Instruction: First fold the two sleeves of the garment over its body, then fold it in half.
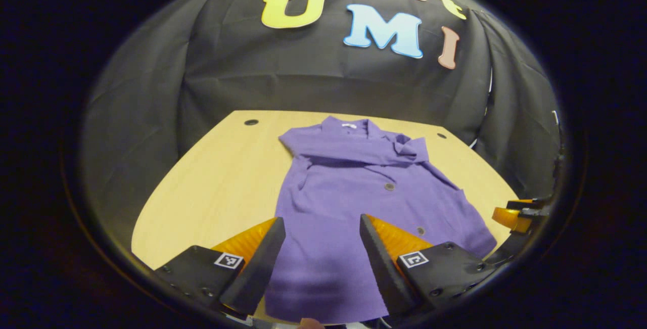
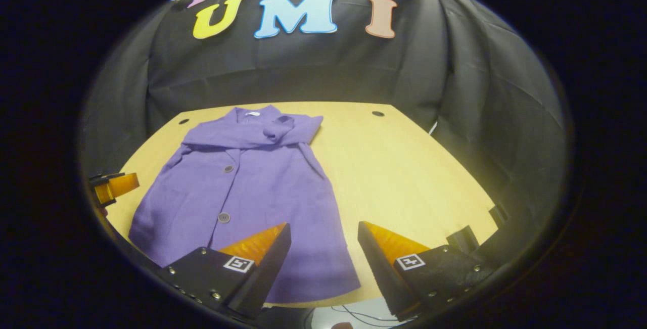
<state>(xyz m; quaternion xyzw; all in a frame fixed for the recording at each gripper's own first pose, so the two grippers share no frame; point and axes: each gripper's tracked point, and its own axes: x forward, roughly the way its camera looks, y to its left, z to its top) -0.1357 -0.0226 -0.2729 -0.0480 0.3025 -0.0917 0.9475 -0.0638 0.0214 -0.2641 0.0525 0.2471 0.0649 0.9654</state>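
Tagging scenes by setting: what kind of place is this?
Likely a staged recording booth, not a home: black cloth wall hung behind a light wooden table with drilled holes, and one purple buttoned garment laid flat on it.

- Garment (image 1: 349, 202): soft, matt purple cloth, finely textured, with small glossy buttons.
- Desk (image 2: 404, 167): smooth pale wood-look top with a faint sheen.
- Wall (image 1: 313, 76), top of frame: matt, creased black cloth.

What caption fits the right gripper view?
Open right gripper hovers over purple buttoned garment, sleeves folded across, on light wooden table.
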